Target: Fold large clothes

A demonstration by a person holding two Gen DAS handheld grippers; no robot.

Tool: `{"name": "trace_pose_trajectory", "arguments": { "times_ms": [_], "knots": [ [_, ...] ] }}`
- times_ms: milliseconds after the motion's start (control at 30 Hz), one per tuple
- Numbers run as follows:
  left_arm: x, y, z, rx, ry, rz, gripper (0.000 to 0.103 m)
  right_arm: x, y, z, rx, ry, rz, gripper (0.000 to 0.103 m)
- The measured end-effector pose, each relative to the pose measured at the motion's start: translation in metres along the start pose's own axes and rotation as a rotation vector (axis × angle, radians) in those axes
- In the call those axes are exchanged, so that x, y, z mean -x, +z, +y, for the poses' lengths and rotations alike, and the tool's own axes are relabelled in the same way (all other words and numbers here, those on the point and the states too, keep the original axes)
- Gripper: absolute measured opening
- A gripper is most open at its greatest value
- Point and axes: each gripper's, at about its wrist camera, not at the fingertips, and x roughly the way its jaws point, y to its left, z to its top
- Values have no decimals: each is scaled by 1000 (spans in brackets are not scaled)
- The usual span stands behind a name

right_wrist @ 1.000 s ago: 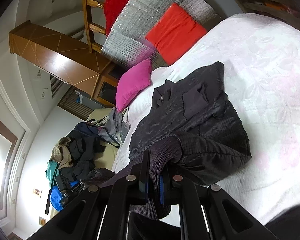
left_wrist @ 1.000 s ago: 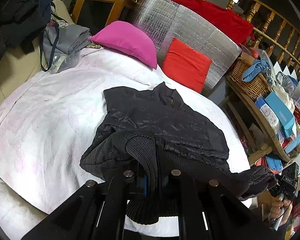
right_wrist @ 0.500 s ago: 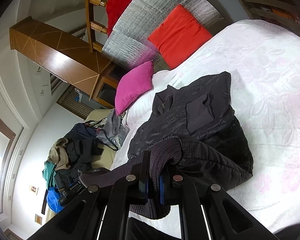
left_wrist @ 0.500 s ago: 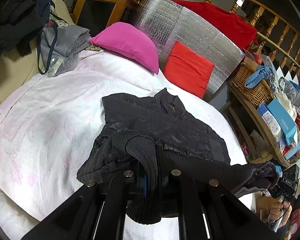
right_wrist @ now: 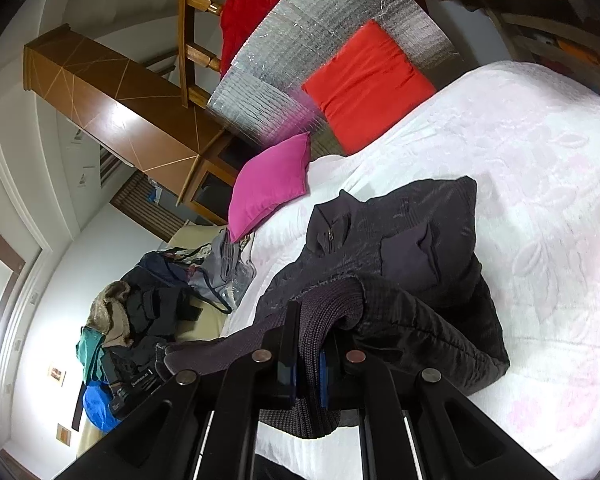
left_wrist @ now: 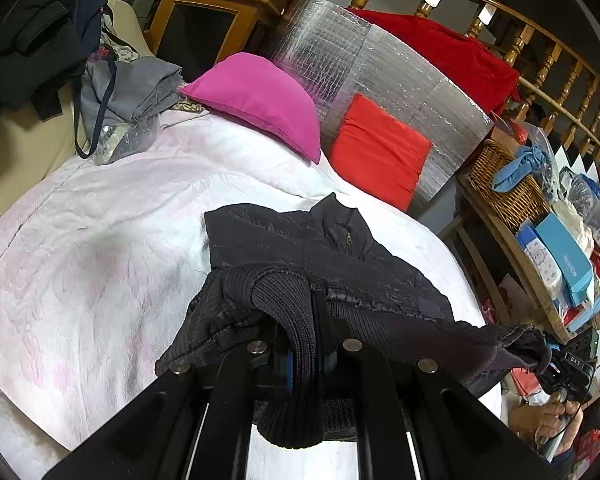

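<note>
Both grippers are clamped on the ribbed knit hem of a black jacket (left_wrist: 332, 256): the left gripper (left_wrist: 305, 354) pinches a bunched fold of the hem between its closed fingers, and the right gripper (right_wrist: 309, 364) does the same at the hem's other end. Between the two, the hem hangs stretched above the near edge of the bed (left_wrist: 80, 240), and in the left wrist view the right gripper and the hand (left_wrist: 550, 424) that holds it show at the lower right, with the cloth pulled over to them. Beyond the lifted hem, the rest of the jacket lies on the white and pink bedspread near the middle of the bed, collar and zip towards the head end. Farther on, a pink pillow (left_wrist: 260, 100) and a red cushion (left_wrist: 376, 152) lean at the head of the bed against a silver foil panel (left_wrist: 400, 76). At the far left corner sits a heap of grey and dark clothes (left_wrist: 128, 96).
</note>
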Motion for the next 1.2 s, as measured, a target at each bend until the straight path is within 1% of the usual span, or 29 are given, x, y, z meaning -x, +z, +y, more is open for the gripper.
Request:
{"name": "trace_pose_trajectory", "arguments": {
  "times_ms": [300, 567, 1033, 1200],
  "knots": [
    [-8, 14, -6, -16, 5, -13, 8, -6, 13, 3, 7, -1, -21, 8],
    [-21, 27, -5, -7, 4, -19, 8, -16, 27, 9, 22, -15, -31, 8],
    [-42, 44, -1, 28, 5, -20, 8, -38, 47, 17, 35, -59, -37, 7],
    [-51, 48, -1, 27, 24, -18, 8, -50, 56, 23, 46, -78, -37, 7]
  ]
}}
